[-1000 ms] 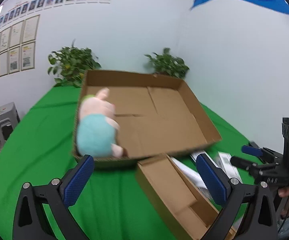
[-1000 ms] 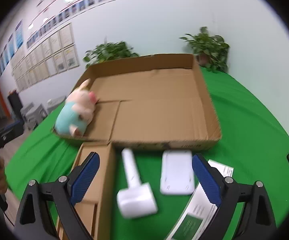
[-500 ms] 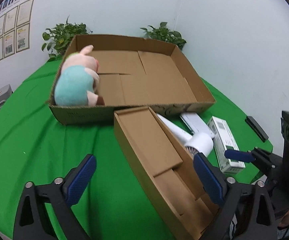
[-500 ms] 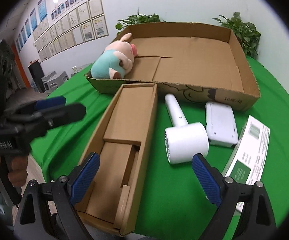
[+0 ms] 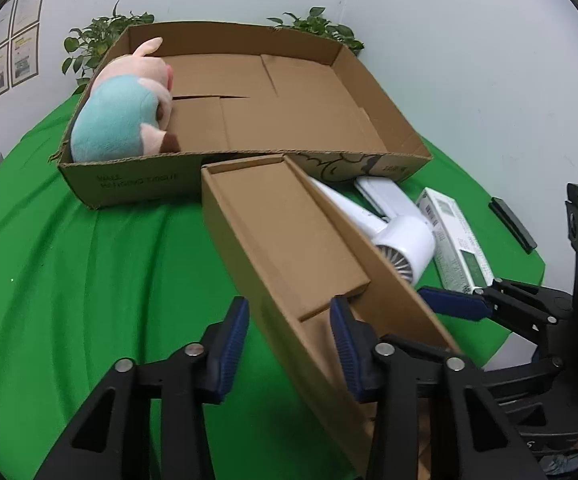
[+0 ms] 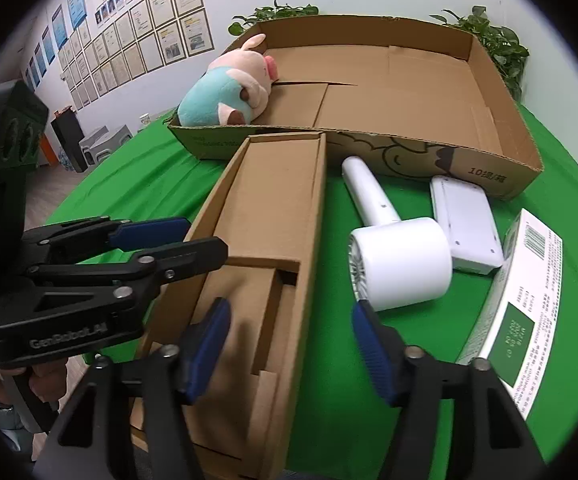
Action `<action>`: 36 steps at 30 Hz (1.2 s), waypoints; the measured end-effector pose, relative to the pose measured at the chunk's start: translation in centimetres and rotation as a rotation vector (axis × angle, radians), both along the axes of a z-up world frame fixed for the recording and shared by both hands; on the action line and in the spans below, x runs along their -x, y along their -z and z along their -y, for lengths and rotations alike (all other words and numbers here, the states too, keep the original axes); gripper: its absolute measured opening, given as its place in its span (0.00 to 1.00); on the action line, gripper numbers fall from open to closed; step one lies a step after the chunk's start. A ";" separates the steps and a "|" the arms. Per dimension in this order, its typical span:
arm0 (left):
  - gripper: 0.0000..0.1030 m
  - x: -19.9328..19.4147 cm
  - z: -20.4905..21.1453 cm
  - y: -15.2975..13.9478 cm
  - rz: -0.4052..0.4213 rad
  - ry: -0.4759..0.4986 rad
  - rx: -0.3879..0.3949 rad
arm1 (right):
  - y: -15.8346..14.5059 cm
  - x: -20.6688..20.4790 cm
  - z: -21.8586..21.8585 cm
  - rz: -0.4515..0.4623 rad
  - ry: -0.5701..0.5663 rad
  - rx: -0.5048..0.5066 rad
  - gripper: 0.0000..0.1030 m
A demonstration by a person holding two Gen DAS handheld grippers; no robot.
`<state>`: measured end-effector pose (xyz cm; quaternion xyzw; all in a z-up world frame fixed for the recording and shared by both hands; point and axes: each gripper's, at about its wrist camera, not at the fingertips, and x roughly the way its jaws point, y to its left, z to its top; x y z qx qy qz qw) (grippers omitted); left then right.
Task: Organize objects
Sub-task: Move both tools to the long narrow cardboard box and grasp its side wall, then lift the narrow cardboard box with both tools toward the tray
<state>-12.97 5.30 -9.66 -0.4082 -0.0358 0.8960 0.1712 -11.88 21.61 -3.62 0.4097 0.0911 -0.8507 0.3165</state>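
A long narrow cardboard box (image 5: pixel 289 236) (image 6: pixel 265 216) lies on the green table, its near end toward me. My left gripper (image 5: pixel 289 332) is open and straddles the box's left wall, one finger outside, one inside. My right gripper (image 6: pixel 289 340) is open and straddles the box's right wall. A plush pig (image 5: pixel 125 108) (image 6: pixel 229 92) lies in the left corner of the big flat carton (image 5: pixel 389 136) (image 6: pixel 501 128). A white hair dryer (image 5: pixel 393 236) (image 6: pixel 397 256), a white flat case (image 6: pixel 465 224) and a white-green printed box (image 5: pixel 453 240) (image 6: pixel 525 308) lie right of the narrow box.
A black flat object (image 5: pixel 513 224) lies near the table's right edge. Potted plants (image 5: pixel 101 40) (image 6: pixel 497 40) stand behind the carton against the wall. Stools and a dark bin (image 6: pixel 69 140) stand on the floor at the left. Framed papers (image 6: pixel 129 52) cover the left wall.
Both grippers dropped and moved in to the narrow box's near end. Their jaws have narrowed and now straddle its side walls.
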 end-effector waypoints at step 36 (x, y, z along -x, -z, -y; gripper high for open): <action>0.20 -0.2 1.0 0.1 0.029 -0.032 0.032 | 0.5 -1.1 2.3 0.011 0.033 -0.023 0.16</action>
